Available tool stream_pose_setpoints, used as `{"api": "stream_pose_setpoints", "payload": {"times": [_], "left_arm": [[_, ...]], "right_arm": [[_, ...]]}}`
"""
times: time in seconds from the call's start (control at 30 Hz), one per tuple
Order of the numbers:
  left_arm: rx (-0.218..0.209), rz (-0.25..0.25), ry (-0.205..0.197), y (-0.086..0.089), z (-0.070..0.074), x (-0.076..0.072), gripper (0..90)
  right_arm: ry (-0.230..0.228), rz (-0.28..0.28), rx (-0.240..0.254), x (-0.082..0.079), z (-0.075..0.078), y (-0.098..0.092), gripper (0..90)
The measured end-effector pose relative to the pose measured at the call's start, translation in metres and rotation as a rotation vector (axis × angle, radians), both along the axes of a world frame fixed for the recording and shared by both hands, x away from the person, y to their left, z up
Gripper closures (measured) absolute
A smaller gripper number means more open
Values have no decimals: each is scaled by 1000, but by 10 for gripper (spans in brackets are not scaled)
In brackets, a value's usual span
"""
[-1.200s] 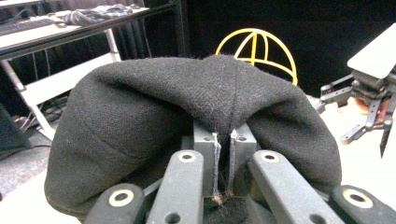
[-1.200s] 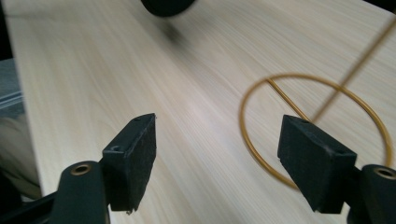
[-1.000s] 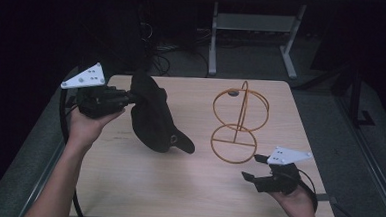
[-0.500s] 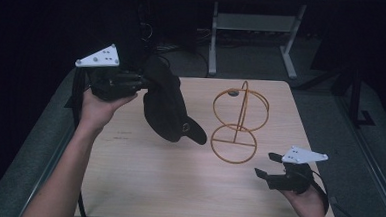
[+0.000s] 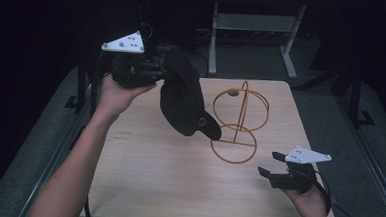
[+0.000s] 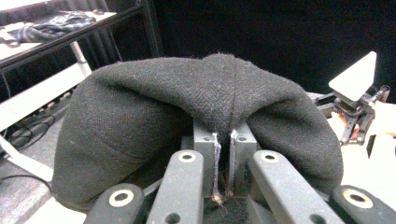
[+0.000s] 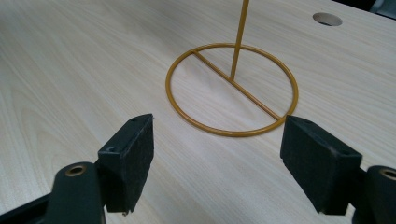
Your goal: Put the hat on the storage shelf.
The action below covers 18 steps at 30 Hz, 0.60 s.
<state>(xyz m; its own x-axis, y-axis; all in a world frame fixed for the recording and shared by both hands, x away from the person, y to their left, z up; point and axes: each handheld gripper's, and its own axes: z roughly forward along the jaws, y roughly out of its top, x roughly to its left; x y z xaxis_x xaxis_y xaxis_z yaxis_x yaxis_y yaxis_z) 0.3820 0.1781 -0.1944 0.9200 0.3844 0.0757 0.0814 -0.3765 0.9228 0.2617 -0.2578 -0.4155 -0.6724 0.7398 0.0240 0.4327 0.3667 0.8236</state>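
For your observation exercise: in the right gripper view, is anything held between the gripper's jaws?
No: the right gripper stands open, with bare table between its jaws.

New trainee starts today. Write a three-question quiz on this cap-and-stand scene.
1. True or false: the left hand-held gripper is shut on the black cap.
2. The right hand-held gripper is: A) open and holding nothing, B) gripping the wire stand, C) holding the cap.
3. Fill in: the cap hangs ___ the table.

Key: 1 true; 2 A; 3 above.
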Motion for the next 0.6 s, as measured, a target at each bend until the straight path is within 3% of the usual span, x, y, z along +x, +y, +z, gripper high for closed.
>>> {"api": "stream_pose_setpoints", "payload": {"times": [0.6], "left_arm": [[47,-103,-12,-50,14,17,855]], "right_arm": [[-4,-4,2,-1,-2,-2,252]]}}
